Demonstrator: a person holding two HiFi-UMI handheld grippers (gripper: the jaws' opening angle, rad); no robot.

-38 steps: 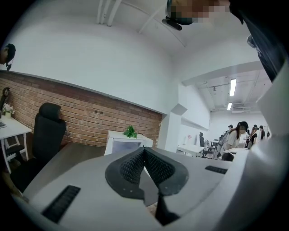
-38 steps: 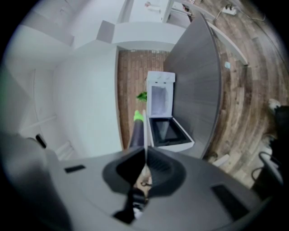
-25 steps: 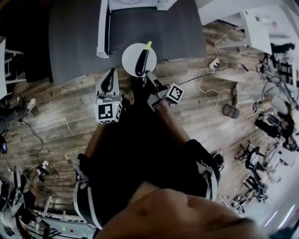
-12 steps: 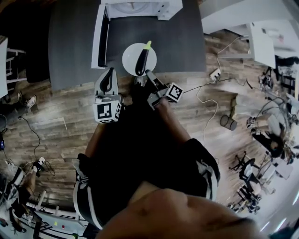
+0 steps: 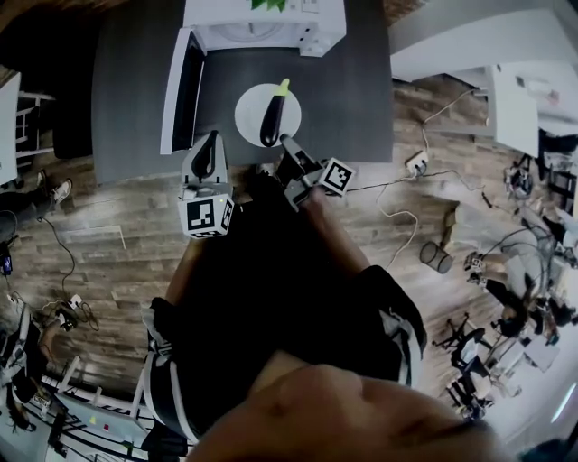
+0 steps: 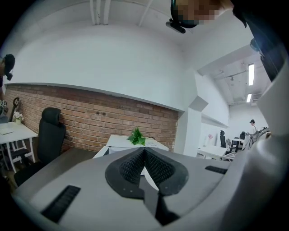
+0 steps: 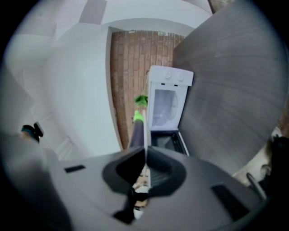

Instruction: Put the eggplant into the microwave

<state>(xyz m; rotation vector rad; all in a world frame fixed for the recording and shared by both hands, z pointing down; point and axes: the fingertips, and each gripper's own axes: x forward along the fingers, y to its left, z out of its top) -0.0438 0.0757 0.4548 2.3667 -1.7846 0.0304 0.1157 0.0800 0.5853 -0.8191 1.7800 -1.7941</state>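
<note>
Farthest left on the dark counter [image 5: 126, 99], at about 10 o'clock from the plate, the microwave door [image 5: 181, 90] stands swung open, and the microwave [image 5: 262, 27] itself sits at 12 o'clock. Next along, the left gripper [image 5: 211, 144] hangs over the counter's near edge, at about 8 o'clock from the plate and pointing toward 12. Its own view shows the jaws pressed together with nothing between them, so it is clenched and idle. At the middle, the white plate [image 5: 247, 113] carries the eggplant [image 5: 271, 119]. The eggplant's long axis runs from about 6 to 12 o'clock, leaning a little toward 1, with the green stalk end [image 5: 284, 87] nearest the microwave. At the right, the right gripper [image 5: 287, 144] meets the plate's rim at its 5 o'clock. In the right gripper view the plate shows edge-on as a thin white line running into the seam of the jaws, with the eggplant [image 7: 137, 131] lying along one side of it. The gripper is therefore clamped on the plate's rim, not on the eggplant. That view looks along the eggplant straight at the microwave [image 7: 167, 108], whose cavity is open, so the load seems lined up stalk first. The coming move is likely a straight push toward 12 o'clock by the right arm, with the plate kept level. Whether the plate rests on the counter or rides just above it I cannot tell for sure.
</note>
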